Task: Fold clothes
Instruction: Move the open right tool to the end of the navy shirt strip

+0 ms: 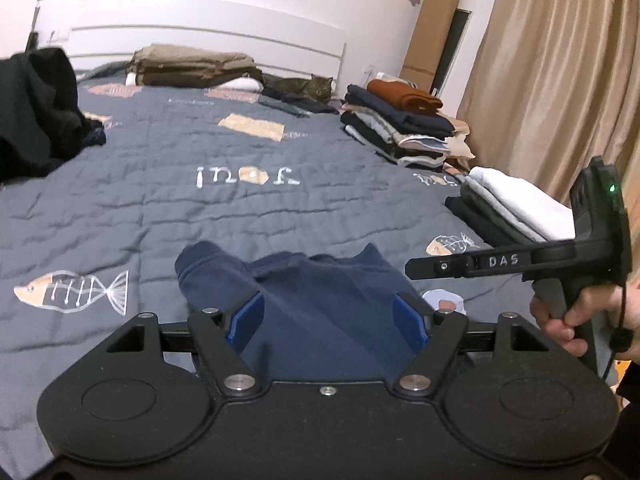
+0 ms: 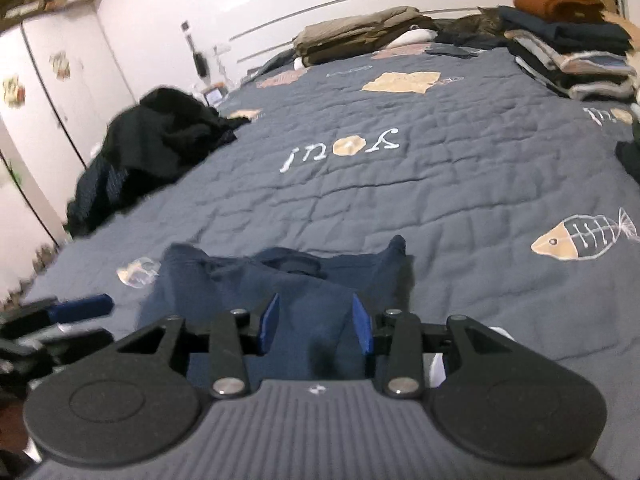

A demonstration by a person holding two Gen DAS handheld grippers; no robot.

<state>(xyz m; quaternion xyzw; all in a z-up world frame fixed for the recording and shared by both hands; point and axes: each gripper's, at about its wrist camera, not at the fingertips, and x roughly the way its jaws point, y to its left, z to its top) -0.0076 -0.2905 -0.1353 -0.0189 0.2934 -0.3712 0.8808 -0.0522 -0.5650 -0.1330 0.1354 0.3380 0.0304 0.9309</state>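
Navy garment: blue top (image 1: 320, 300) bunched low centre of both views, lying on the grey quilted bedspread (image 1: 200, 208).
Left gripper: (image 1: 329, 316) jaws spread wide, blue pads either side of the cloth, no squeeze visible.
Right gripper: (image 2: 316, 322) about half open, jaws parted over the navy fabric; grip on it unclear.
Hand: person's hand (image 1: 568, 320) on the grip, right edge of left view.
Folded stacks: piles (image 1: 404, 124) upper right of left view.
Dark heap: black clothes (image 2: 152, 152) left side.
Cat: (image 1: 308, 87) by the headboard.
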